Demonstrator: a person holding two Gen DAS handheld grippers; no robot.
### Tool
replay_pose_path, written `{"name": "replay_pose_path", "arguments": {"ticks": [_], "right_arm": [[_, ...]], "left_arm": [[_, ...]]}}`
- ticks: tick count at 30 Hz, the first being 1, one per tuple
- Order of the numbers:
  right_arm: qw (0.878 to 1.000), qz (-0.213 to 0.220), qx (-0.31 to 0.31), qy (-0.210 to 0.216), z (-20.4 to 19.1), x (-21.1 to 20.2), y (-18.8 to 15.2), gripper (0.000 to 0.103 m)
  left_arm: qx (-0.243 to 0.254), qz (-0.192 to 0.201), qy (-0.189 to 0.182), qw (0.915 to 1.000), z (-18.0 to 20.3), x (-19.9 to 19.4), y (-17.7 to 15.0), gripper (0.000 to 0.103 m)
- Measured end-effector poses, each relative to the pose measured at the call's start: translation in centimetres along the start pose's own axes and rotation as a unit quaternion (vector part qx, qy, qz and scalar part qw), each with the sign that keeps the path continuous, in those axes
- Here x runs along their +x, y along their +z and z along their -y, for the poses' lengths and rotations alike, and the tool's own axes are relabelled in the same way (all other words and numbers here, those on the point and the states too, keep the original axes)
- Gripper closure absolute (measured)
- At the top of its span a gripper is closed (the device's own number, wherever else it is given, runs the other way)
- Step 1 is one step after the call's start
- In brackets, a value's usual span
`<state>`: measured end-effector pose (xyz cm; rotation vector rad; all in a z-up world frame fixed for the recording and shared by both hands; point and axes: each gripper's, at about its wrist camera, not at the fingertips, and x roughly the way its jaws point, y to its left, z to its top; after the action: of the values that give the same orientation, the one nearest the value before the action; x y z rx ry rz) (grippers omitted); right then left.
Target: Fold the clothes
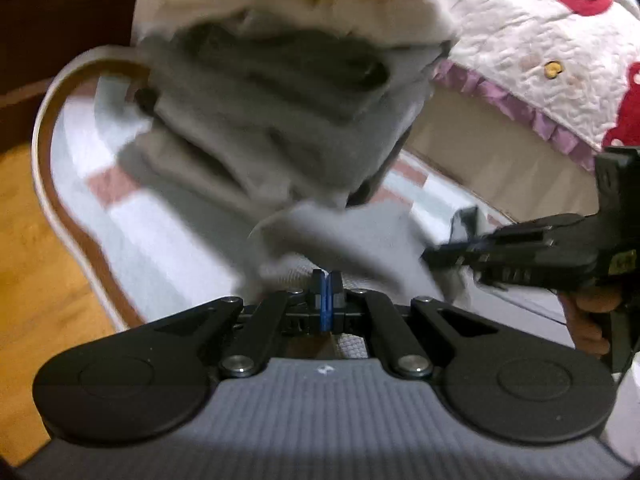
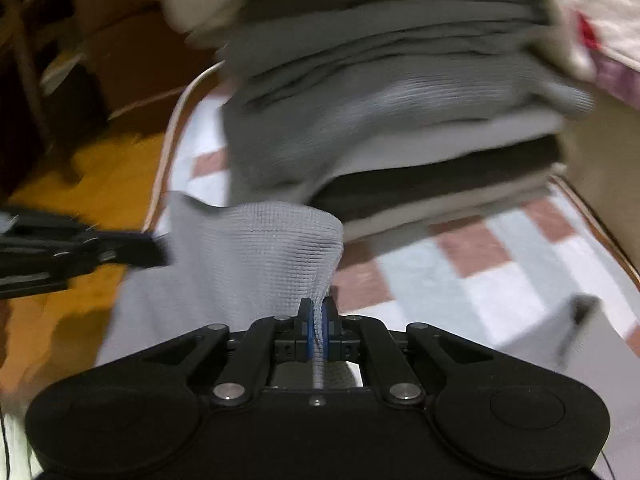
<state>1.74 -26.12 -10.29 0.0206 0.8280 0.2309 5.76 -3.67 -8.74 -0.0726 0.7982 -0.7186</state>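
Close ahead, the folded stack (image 2: 384, 92) overhangs the checked mat's rim (image 2: 176, 120).

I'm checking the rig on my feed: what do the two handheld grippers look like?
Both match. The left gripper and right gripper have matte black bodies with two round housings, black linkage arms on silver pivot screws, and blue pads on the fingers. The left's body has a grey ribbed panel with a small white mark. No sleeve shows.
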Motion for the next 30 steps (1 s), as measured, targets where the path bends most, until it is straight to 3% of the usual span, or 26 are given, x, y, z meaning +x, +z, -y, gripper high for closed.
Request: {"name": "replay_pose_path", "arguments": {"ticks": [5, 6, 9, 11, 12, 13, 17, 18, 20, 21, 24, 27, 30], "right_arm": [[0.998, -0.02, 0.049, -0.042, 1.8, 2.1, -0.3, 0.098], [0.997, -0.025, 0.056, -0.055, 2.0, 2.6, -0.2, 0.097], [0.994, -0.037, 0.074, -0.07, 2.7, 3.1, -0.2, 0.091], [0.992, -0.042, 0.089, -0.075, 3.3, 3.1, -0.3, 0.089], [0.992, -0.039, 0.103, -0.067, 3.7, 2.3, -0.5, 0.08], [0.99, -0.035, 0.12, -0.06, 4.3, 1.6, -0.8, 0.072], [0.979, -0.036, 0.202, -0.016, 6.5, -2.0, -3.1, 0.067], [0.975, -0.041, 0.219, 0.004, 6.7, -2.8, -3.8, 0.066], [0.973, -0.054, 0.22, 0.05, 5.6, -4.1, -5.2, 0.066], [0.975, -0.063, 0.206, 0.064, 4.5, -4.6, -5.7, 0.065], [0.976, -0.09, 0.17, 0.101, 1.4, -5.4, -7.7, 0.061], [0.965, -0.132, 0.168, 0.153, -0.9, -4.7, -10.2, 0.061], [0.959, -0.17, 0.142, 0.176, -3.2, -4.1, -12.3, 0.061]], "left_arm": [[-0.034, -0.114, 0.074, 0.9901, -2.2, 3.0, -1.6, 0.103], [-0.047, -0.119, 0.068, 0.9894, -2.7, 3.2, -1.6, 0.103], [-0.103, -0.102, 0.054, 0.988, -4.3, 3.2, -1.2, 0.097], [-0.141, -0.089, 0.046, 0.985, -5.3, 3.3, -0.9, 0.073], [-0.158, -0.083, 0.041, 0.983, -5.8, 3.3, -0.8, 0.057], [-0.166, -0.081, 0.033, 0.9824, -5.8, 3.6, -0.7, 0.055], [-0.193, -0.069, 0.002, 0.9789, -6.0, 5.0, -0.4, 0.046], [-0.18, -0.066, -0.001, 0.9814, -5.5, 5.4, -0.3, 0.042], [-0.154, -0.061, -0.005, 0.9862, -4.5, 6.2, -0.2, 0.05], [-0.124, -0.062, 0.017, 0.9902, -3.8, 6.1, 0.0, 0.101], [-0.038, -0.063, 0.08, 0.994, -2.1, 5.7, 0.7, 0.103], [-0.063, -0.052, 0.123, 0.9891, -3.6, 4.6, 1.2, 0.101], [-0.062, -0.042, 0.149, 0.986, -3.5, 4.4, 1.5, 0.092]]}}
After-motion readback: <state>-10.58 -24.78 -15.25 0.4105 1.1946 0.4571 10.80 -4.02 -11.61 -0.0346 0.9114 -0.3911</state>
